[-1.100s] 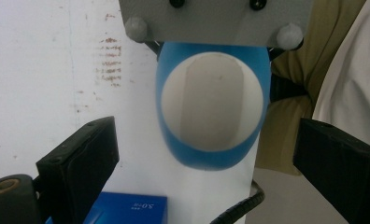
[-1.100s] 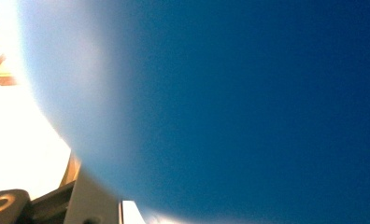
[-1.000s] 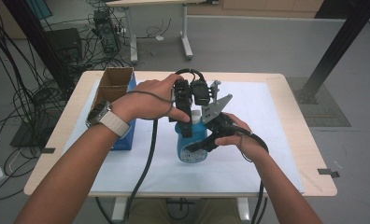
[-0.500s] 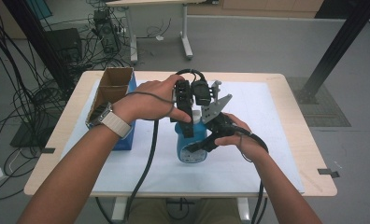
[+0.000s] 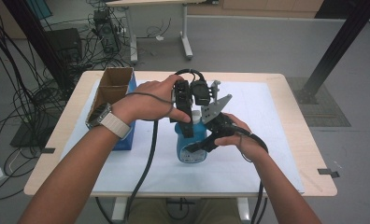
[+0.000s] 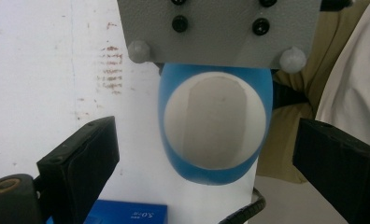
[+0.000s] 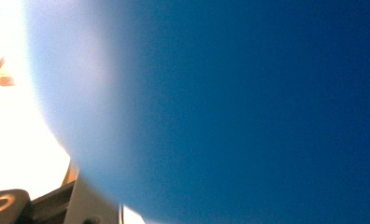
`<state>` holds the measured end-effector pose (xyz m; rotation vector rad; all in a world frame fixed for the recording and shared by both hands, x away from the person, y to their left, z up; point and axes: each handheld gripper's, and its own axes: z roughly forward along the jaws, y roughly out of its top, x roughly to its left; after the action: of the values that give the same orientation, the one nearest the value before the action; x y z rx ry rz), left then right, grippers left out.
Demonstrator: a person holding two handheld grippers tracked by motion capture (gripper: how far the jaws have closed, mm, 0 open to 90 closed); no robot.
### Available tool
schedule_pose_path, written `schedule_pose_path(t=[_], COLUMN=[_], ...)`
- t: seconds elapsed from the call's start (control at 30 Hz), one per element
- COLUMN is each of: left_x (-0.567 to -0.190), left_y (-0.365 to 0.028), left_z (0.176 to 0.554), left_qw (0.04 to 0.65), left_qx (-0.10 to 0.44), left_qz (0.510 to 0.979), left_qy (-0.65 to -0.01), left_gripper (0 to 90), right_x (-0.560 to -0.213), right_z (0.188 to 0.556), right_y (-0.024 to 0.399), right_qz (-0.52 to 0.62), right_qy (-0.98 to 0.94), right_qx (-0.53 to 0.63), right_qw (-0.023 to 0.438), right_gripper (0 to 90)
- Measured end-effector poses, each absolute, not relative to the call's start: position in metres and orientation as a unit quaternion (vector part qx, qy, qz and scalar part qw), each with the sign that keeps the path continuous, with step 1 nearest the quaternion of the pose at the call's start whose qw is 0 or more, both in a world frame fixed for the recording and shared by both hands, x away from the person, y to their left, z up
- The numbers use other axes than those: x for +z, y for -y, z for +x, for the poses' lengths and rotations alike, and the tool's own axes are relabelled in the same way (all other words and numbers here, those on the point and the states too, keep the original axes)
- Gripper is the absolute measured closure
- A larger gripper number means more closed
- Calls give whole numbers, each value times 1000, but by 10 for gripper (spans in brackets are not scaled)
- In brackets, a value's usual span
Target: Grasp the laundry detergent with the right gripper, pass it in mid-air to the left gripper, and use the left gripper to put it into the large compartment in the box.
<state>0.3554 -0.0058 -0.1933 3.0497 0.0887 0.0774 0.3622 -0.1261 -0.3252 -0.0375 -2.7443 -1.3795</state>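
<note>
Plastic, card, paper and wood under our hands

We see a smooth blue plastic bottle [image 5: 191, 148] with a matt white label [image 6: 214, 122], matt black rubbery jaws on the left gripper [image 6: 211, 163], and a grainy grey plate [image 6: 219, 30] on the right gripper [image 5: 202, 145]; the brown box [image 5: 109, 91] looks like raw cardboard, on white paper sheet [image 5: 272, 116], faintly stained, over a pale wood tabletop [image 5: 309, 154].

Premises: a robotics or test lab, not a home. Grey hard floor [image 5: 248, 42]. Bundles of black cables [image 5: 29, 93] run across it at far left, beside dark electronic equipment [image 5: 66, 44]. A second desk on a metal pedestal leg [image 5: 185, 32] stands beyond. A black frame strut [image 5: 335, 51] rises at far right. The light wooden work table [image 5: 304, 149] carries a white sheet [image 5: 262, 121] and tape marks [image 5: 327, 172].
</note>
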Motion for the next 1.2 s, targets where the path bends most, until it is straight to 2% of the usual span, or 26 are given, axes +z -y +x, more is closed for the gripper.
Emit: schedule_pose_path(t=[1.2], left_x=[-192], left_y=[2], left_z=[357], left_qw=[52], left_qx=[30], left_qz=[997], left_qy=[-37], left_gripper=[77], right_x=[-326], right_z=[361], right_y=[127], right_qz=[-15], right_qy=[893], right_qx=[-449], right_qw=[37], right_gripper=[437])
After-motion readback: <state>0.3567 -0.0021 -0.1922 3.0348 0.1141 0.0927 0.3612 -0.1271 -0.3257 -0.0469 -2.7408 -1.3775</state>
